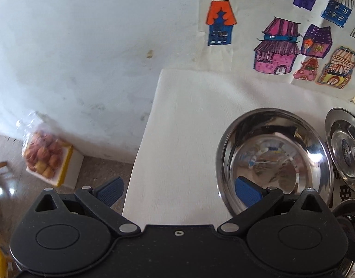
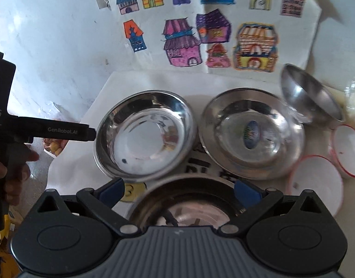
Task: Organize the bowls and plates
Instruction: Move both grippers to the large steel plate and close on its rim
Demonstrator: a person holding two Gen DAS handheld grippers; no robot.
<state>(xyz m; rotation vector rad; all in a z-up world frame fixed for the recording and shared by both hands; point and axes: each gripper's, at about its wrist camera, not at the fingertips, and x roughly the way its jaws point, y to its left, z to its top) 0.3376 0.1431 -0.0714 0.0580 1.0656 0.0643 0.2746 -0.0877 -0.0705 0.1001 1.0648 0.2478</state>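
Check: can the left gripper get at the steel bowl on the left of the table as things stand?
Probably yes. The left gripper is open beside the steel bowl, one finger already over the rim. Nothing lies in the bowl, and the white tabletop on that side looks bare.

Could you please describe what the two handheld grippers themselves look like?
Both are black plastic with round pivot housings, silver rivets and blue textured fingers. The left gripper has white "GenRobot.AI" lettering along its side. The right gripper has a grey ribbed panel.
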